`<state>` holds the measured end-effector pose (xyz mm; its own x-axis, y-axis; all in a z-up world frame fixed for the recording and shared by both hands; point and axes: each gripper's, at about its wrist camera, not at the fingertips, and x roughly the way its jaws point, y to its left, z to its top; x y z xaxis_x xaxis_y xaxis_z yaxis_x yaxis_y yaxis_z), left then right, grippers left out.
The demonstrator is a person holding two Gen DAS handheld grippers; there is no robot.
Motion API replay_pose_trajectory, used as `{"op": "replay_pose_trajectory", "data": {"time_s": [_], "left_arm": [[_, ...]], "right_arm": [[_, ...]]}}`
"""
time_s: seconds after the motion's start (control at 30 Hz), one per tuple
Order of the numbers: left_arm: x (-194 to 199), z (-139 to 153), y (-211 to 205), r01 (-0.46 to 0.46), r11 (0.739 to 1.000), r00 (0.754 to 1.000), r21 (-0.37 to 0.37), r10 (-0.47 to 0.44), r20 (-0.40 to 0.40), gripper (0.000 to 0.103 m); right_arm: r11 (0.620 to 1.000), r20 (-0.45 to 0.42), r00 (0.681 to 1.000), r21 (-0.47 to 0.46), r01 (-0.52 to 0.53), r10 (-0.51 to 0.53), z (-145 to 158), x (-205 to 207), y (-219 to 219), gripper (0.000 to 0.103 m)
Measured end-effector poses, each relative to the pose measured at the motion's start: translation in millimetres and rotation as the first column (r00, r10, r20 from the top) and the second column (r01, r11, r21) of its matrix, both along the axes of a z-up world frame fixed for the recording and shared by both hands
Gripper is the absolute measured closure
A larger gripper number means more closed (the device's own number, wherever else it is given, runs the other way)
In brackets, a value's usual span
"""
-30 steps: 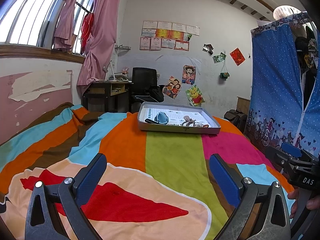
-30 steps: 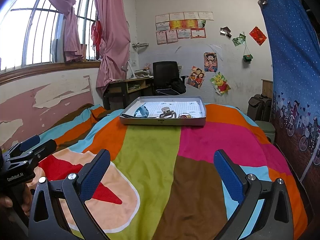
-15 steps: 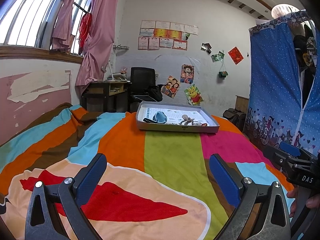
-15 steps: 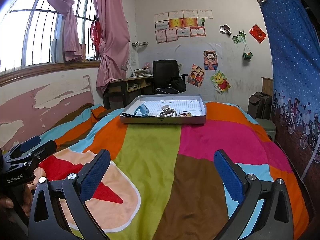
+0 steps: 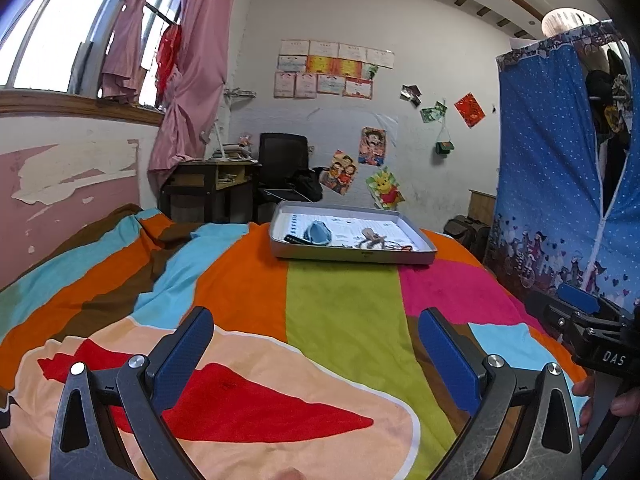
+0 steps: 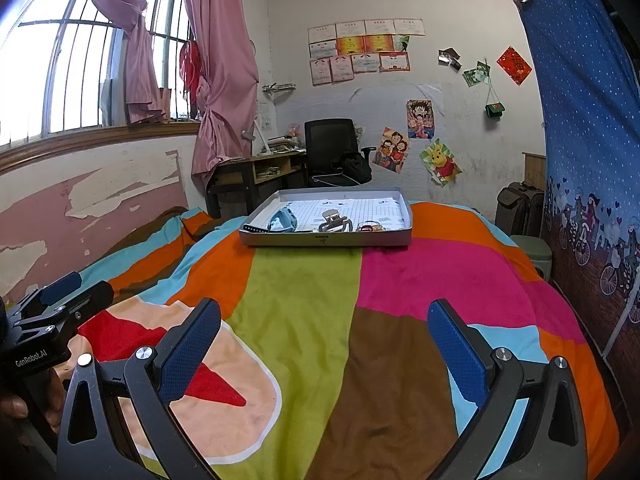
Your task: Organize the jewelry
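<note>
A shallow grey tray (image 5: 352, 256) (image 6: 326, 239) lies at the far end of the bed on the striped blanket. In it are a light-blue watch (image 5: 317, 233) (image 6: 283, 220), a silver hair claw (image 5: 372, 238) (image 6: 335, 222) and small red-and-gold pieces (image 6: 370, 227) near the front wall. My left gripper (image 5: 316, 344) is open and empty, low over the blanket, far short of the tray. My right gripper (image 6: 324, 340) is also open and empty, at about the same distance. Each gripper shows at the edge of the other's view (image 5: 592, 328) (image 6: 56, 320).
The bed's colourful blanket (image 6: 304, 304) stretches between the grippers and the tray. A peeling pink wall (image 5: 60, 184) runs along the left. A blue curtain (image 5: 552, 184) hangs at the right. A desk (image 6: 256, 172) and black chair (image 6: 332, 148) stand behind the tray.
Both views have tilted slightly, so the tray sits a little higher in the frames. Both grippers stay open and nothing was picked up.
</note>
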<state>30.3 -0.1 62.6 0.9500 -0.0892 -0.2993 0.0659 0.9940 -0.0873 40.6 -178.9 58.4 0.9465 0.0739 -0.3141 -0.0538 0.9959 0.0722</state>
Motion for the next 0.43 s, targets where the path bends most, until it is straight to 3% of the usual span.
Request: {"op": "replay_pose_trajectory", "data": {"time_s": [0.43], "left_arm": [[6.1, -10.2, 2.5, -0.042, 0.999, 0.998, -0.008, 0.042, -0.038, 0.000]], "right_arm": [[1.000, -0.012, 1.000, 0.009, 0.002, -0.002, -5.9, -0.3, 1.9, 0.001]]}}
